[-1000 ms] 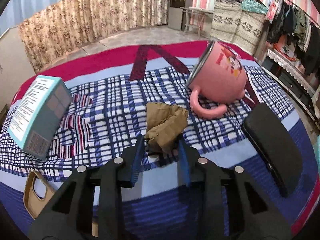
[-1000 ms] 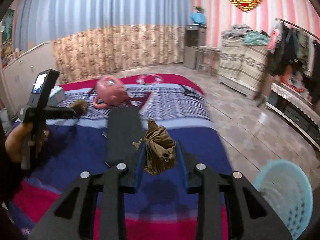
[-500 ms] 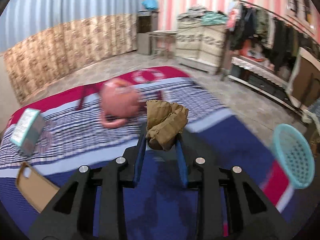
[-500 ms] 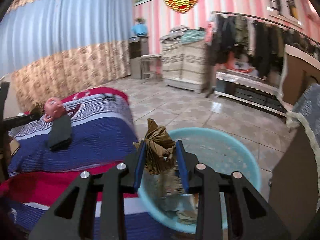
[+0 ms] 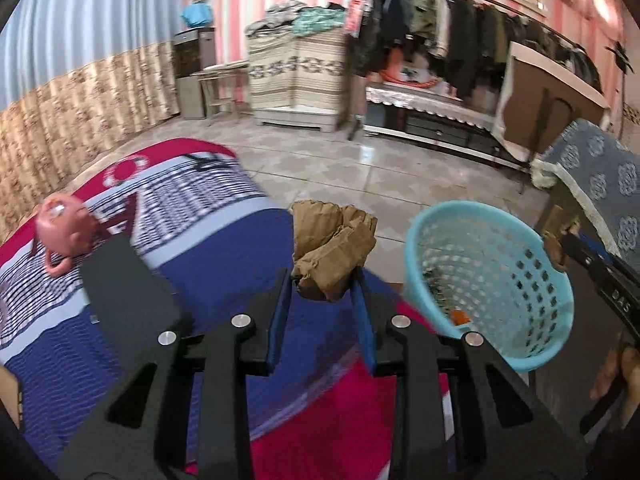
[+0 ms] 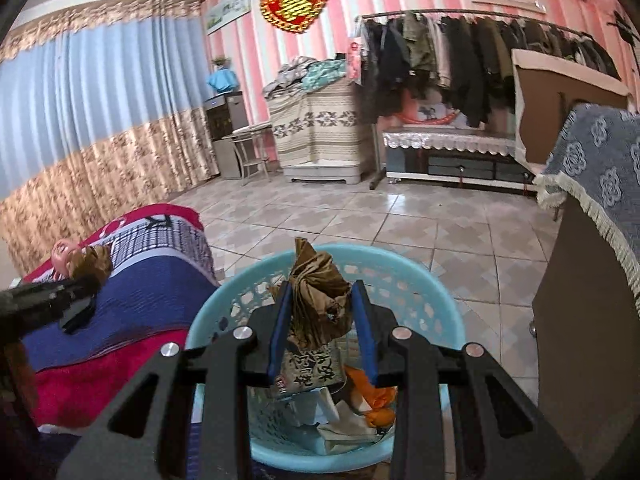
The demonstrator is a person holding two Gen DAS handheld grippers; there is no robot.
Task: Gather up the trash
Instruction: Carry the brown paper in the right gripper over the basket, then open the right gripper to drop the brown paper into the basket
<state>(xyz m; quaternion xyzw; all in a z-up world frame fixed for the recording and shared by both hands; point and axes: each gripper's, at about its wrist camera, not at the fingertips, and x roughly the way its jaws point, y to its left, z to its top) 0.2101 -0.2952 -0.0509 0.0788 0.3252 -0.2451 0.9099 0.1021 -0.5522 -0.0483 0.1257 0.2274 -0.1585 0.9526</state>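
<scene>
Blue-and-red bedding covers the bed [image 5: 224, 248], which lies left of the basket [image 5: 520, 344]. Left of the basket too, on the bed, are a black case [image 5: 128, 284] and a pink mug [image 5: 64, 228]. Directly above the basket, the right gripper [image 6: 322, 300] is clamped on a brown wad [image 6: 318, 300], over the scraps [image 6: 360, 404] inside. Just left of the basket, over the bed's edge, the left gripper [image 5: 322, 292] pinches crumpled paper [image 5: 332, 248].
</scene>
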